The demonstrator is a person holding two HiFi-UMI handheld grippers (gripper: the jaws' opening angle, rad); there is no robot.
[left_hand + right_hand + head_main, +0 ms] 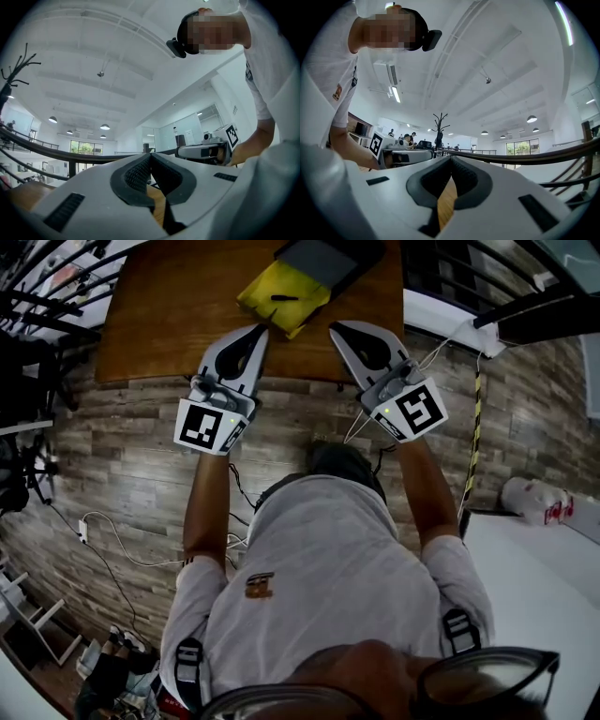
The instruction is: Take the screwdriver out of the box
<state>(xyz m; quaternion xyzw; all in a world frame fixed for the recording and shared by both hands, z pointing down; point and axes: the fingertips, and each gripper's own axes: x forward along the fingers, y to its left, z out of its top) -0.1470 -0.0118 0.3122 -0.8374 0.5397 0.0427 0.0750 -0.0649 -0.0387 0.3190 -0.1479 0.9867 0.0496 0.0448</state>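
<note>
In the head view a yellow box [267, 289] lies at the far edge of a brown wooden table [169, 315]. A thin black tool, seemingly the screwdriver [284, 298], rests on the box. A dark grey panel [323, 259] sits just behind it. My left gripper [263, 328] is shut and empty, its tip at the table's near edge, just short of the box. My right gripper [334, 326] is likewise shut and empty, beside the box's right side. In each gripper view the jaws meet at the tip, left gripper [150, 153] and right gripper [451, 157], aimed slightly upward over the tabletop.
The person stands on a wood-plank floor [122, 474] with white cables [112, 540] lying at the left. Black railings [525, 306] run behind the table. A white surface [534, 596] is at the right, and a white bundle [534, 498] lies near it.
</note>
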